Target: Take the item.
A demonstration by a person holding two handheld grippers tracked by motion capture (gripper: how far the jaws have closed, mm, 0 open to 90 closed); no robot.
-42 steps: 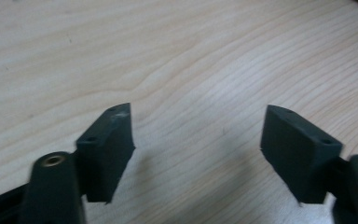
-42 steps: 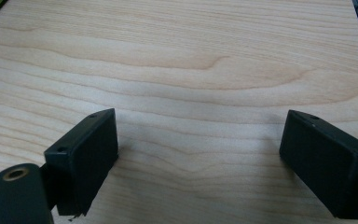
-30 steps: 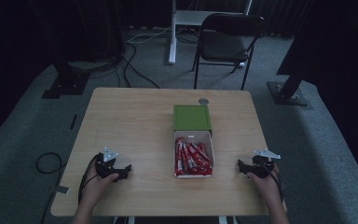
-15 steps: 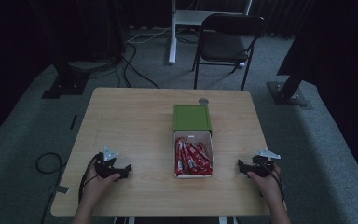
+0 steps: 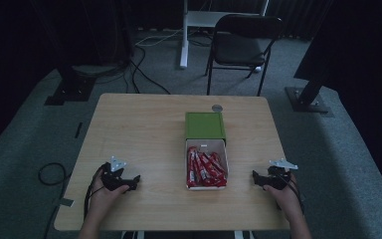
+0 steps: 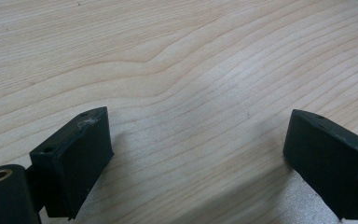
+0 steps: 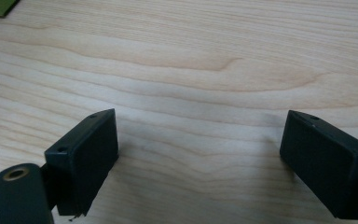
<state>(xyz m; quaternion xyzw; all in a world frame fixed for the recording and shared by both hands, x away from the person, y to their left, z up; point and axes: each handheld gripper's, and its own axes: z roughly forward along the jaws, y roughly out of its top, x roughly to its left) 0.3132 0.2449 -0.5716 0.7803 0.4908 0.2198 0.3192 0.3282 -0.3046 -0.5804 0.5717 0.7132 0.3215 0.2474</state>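
Observation:
A white open box (image 5: 206, 183) holds several red-wrapped snack bars (image 5: 205, 168) at the table's middle front. Its green lid (image 5: 205, 125) lies flat just behind it. My left gripper (image 5: 135, 180) rests on the wooden table (image 5: 139, 129) at the front left, held by a hand, with its jaws pointing right toward the box. In the left gripper view my left gripper (image 6: 198, 158) stands open over bare wood. My right gripper (image 5: 255, 178) rests at the front right, jaws pointing left. My right gripper (image 7: 200, 158) is open in its own view, nothing between the fingers.
A small round grey disc (image 5: 217, 107) lies behind the green lid. A black chair (image 5: 243, 45) and a white table leg (image 5: 183, 35) stand beyond the table. Black stand bases (image 5: 69, 89) sit on the carpet at both sides, with cables (image 5: 49, 174) on the floor.

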